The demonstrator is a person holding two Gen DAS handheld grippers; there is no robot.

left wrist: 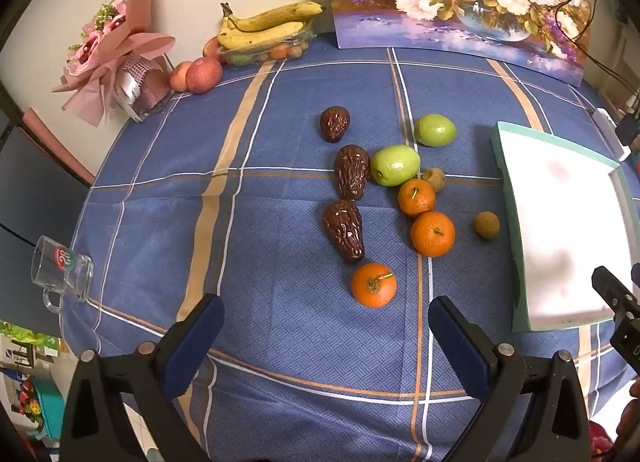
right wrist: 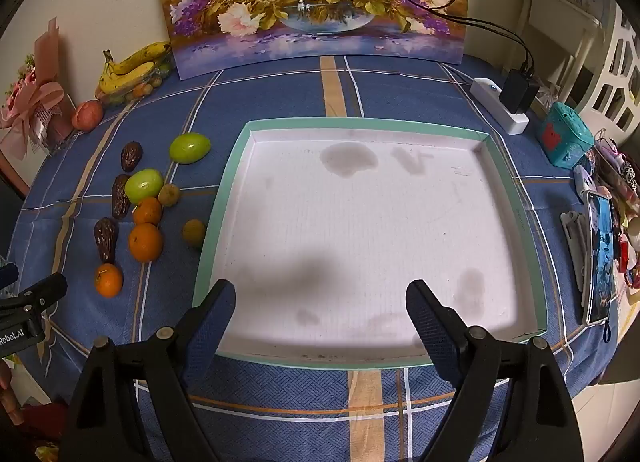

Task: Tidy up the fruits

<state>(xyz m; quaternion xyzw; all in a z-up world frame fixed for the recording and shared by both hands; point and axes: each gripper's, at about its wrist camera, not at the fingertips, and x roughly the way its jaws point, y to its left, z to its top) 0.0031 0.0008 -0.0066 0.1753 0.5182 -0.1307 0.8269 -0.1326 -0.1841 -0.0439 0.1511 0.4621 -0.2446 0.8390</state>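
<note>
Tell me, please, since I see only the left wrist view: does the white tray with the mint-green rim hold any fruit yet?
Observer: No, the white tray with the mint-green rim holds no fruit; its floor shows only grey stains.
Operator: Thank you. Where is the right gripper?
Observer: The right gripper hangs open over the tray's near edge, nothing between its fingers.
Operator: What lies beyond the tray's far side?
Observer: A teal box-shaped gadget and an upright phone stand on the blue checked tablecloth.

Blue plaid tablecloth (left wrist: 280, 302); orange tangerines (left wrist: 374, 285), green-rimmed tray (right wrist: 224, 189).
</note>
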